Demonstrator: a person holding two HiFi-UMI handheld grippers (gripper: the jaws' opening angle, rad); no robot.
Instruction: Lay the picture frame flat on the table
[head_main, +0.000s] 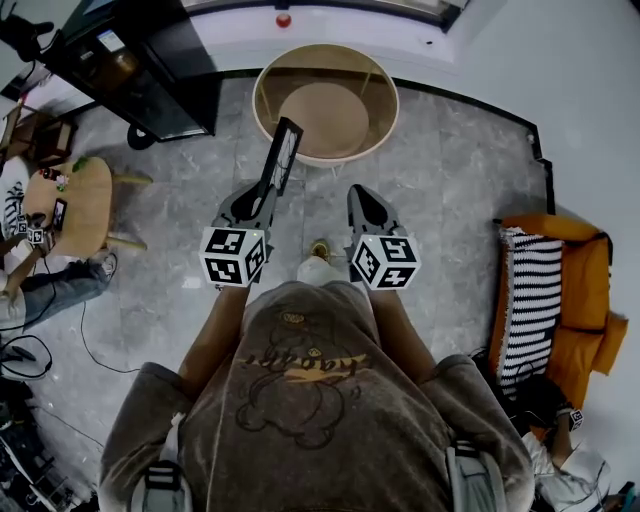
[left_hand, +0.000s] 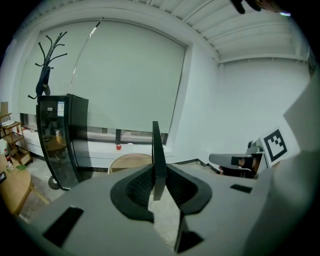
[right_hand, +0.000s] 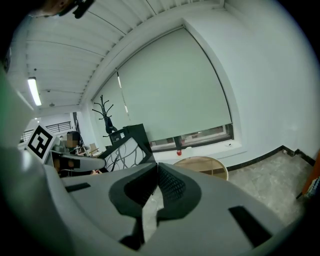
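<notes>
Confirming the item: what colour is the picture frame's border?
Black; the picture frame shows best in the right gripper view.

floor (head_main: 450, 200): we see grey marbled tiles, cables (head_main: 82, 332) at left
standing on it: we tag round wooden table (head_main: 386, 120), black cabinet (head_main: 150, 70), small wooden table (head_main: 85, 205), orange sofa (head_main: 585, 290)
small wooden table top: we see clutter, unclear

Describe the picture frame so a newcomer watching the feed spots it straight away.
Find the round wooden table. Just short of its near rim, the left hand-held gripper is clamped on a thin picture frame, carried on edge above the grey floor. Its black border and white panel with dark curving lines set it apart from the shut, empty right hand-held gripper beside it.
</notes>
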